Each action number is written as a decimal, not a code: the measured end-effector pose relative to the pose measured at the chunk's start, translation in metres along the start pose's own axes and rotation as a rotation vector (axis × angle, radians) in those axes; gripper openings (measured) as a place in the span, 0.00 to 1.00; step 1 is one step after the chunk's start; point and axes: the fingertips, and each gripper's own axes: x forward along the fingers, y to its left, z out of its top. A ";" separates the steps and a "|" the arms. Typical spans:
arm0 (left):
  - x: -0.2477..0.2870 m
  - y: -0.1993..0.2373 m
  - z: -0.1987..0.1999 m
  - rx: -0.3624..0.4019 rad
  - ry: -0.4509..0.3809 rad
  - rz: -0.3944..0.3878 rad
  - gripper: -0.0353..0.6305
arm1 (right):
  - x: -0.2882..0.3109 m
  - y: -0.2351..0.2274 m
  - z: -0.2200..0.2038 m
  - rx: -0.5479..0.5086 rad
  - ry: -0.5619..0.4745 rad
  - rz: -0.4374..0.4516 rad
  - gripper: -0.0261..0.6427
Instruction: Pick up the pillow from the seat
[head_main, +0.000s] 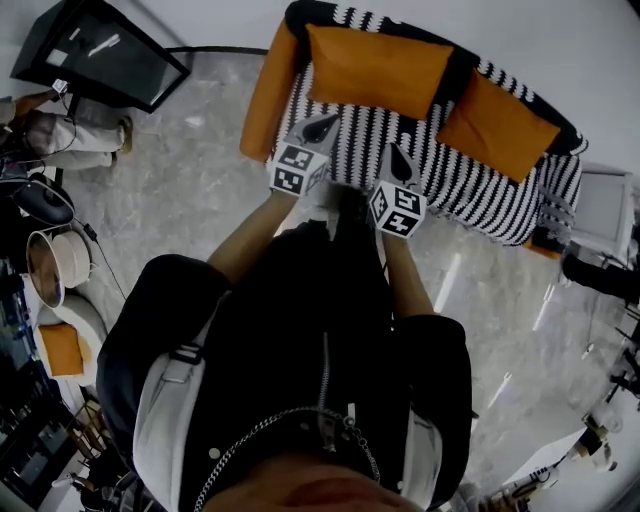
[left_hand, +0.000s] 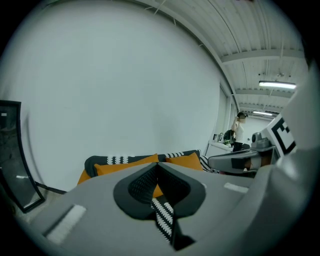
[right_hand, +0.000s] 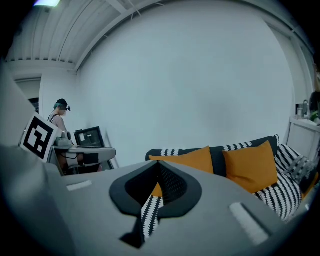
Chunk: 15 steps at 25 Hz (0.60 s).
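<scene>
The left tongs (head_main: 322, 128) and the right tongs (head_main: 400, 160) are both clenched and empty, over the near part of the black-and-white striped sofa seat (head_main: 470, 195). A left orange fabric pillow (head_main: 378, 68) and a right orange fabric pillow (head_main: 497, 125) lean on the far backrest.

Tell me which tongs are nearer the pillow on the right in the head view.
Right. The right tongs hover over the seat just below-left of that pillow; the left tongs are farther left, below the other pillow.
</scene>
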 end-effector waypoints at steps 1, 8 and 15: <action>0.006 0.003 0.003 0.002 -0.005 0.003 0.07 | 0.006 -0.005 0.003 0.000 -0.003 0.001 0.04; 0.057 0.022 0.019 -0.006 0.006 0.036 0.07 | 0.060 -0.037 0.027 0.003 0.001 0.025 0.04; 0.118 0.050 0.038 -0.007 0.035 0.076 0.07 | 0.123 -0.079 0.072 0.000 -0.006 0.047 0.04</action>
